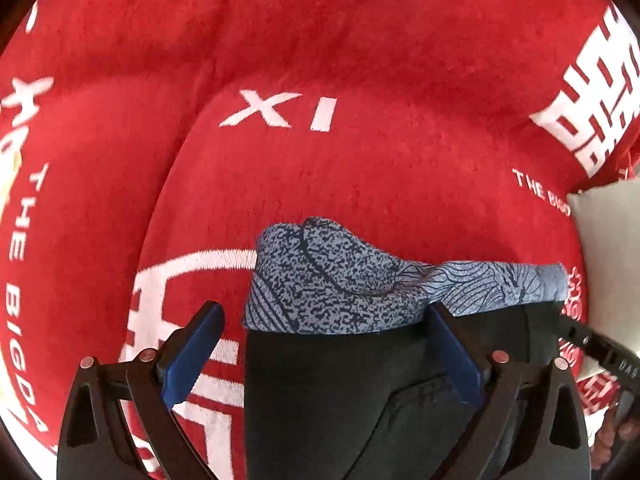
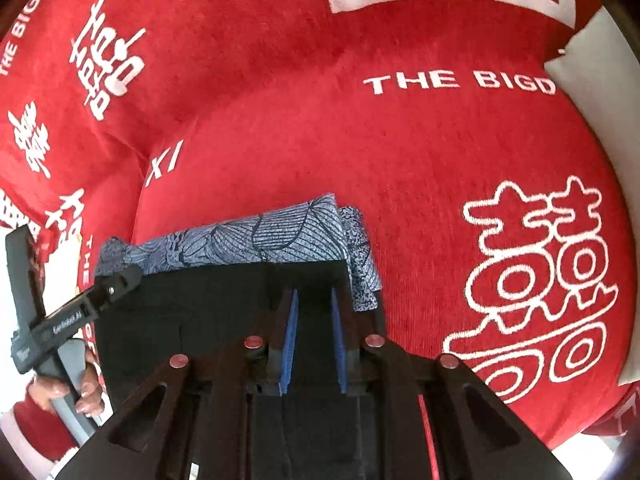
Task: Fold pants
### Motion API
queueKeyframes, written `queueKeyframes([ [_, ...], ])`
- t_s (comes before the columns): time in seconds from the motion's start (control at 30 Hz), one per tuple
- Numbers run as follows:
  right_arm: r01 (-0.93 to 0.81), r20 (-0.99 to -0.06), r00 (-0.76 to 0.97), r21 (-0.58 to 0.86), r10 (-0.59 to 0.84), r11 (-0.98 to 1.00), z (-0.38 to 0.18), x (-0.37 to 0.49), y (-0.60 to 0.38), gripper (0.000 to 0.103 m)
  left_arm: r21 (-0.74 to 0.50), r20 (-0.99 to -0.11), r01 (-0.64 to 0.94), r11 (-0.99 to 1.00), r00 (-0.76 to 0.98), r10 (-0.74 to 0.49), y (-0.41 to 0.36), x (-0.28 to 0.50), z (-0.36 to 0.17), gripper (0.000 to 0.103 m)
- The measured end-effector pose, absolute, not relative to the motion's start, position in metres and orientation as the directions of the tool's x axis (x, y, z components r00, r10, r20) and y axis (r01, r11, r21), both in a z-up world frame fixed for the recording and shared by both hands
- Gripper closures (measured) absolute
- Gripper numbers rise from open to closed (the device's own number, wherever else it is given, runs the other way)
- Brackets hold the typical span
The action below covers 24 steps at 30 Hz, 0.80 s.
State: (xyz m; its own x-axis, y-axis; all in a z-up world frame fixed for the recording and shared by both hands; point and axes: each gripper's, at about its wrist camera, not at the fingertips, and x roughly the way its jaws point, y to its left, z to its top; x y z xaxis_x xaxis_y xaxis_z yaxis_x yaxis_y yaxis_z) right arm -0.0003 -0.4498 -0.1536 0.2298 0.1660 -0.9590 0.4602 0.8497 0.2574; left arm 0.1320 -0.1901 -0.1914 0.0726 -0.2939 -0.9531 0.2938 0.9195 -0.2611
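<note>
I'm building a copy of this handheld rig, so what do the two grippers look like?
Both look alike: the left gripper and right gripper have black plastic linkage arms with triangular cut-outs, round silver-pink pivot pins, and flat blue ribbed finger pads. From the right wrist view, the left one shows a grey handle and small white lettering, too small to read.

A plush red cover (image 1: 360,60) printed with white characters and lettering spreads over the cushioned seat, creased and folded, with a pale white cushion (image 2: 592,64) sitting at its edge in daylight.
</note>
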Motion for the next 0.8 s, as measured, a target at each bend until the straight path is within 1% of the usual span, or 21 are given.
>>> queueKeyframes([
  [0.07,0.458,-0.965,0.212,0.239,0.155,0.857,-0.150,-0.001,-0.447,0.085,-0.227,-0.960,0.311,0.923,0.087,-0.266,-0.192,0.128,-0.182,0.002],
  [0.1,0.461,-0.969,0.201,0.226,0.147,0.858,-0.147,-0.003,-0.445,0.081,-0.191,-0.966,0.336,0.922,0.100,-0.237,-0.195,0.124,-0.175,0.002],
  [0.13,0.464,-0.971,0.192,0.218,0.143,0.859,-0.145,-0.007,-0.446,0.081,-0.163,-0.971,0.355,0.921,0.110,-0.215,-0.196,0.121,-0.170,0.002],
  [0.17,0.469,-0.972,0.184,0.215,0.143,0.857,-0.142,-0.010,-0.444,0.078,-0.140,-0.973,0.374,0.917,0.118,-0.197,-0.197,0.117,-0.164,0.002],
  [0.23,0.485,-0.975,0.168,0.212,0.147,0.848,-0.136,-0.020,-0.441,0.068,-0.110,-0.976,0.407,0.907,0.129,-0.177,-0.196,0.107,-0.150,0.002],
  [0.3,0.489,-0.978,0.156,0.200,0.140,0.849,-0.129,-0.029,-0.435,0.047,-0.086,-0.980,0.422,0.902,0.129,-0.154,-0.194,0.096,-0.140,0.002],
  [0.37,0.485,-0.981,0.149,0.182,0.124,0.856,-0.119,-0.040,-0.425,0.037,-0.081,-0.980,0.431,0.899,0.131,-0.152,-0.191,0.084,-0.128,0.002],
  [0.43,0.482,-0.984,0.135,0.166,0.114,0.860,-0.110,-0.050,-0.415,0.034,-0.076,-0.982,0.442,0.894,0.124,-0.145,-0.189,0.069,-0.118,0.002],
  [0.5,0.486,-0.986,0.122,0.160,0.114,0.859,-0.104,-0.058,-0.405,0.024,-0.069,-0.985,0.455,0.888,0.111,-0.134,-0.189,0.055,-0.110,0.002],
  [0.7,0.470,-0.990,0.118,0.124,0.077,0.874,-0.084,-0.073,-0.379,0.020,-0.055,-0.992,0.468,0.882,0.072,-0.100,-0.187,0.025,-0.099,0.002],
  [0.8,0.470,-0.991,0.124,0.106,0.053,0.876,-0.077,-0.075,-0.373,0.019,-0.041,-0.993,0.473,0.880,0.082,-0.090,-0.186,0.015,-0.094,0.002],
])
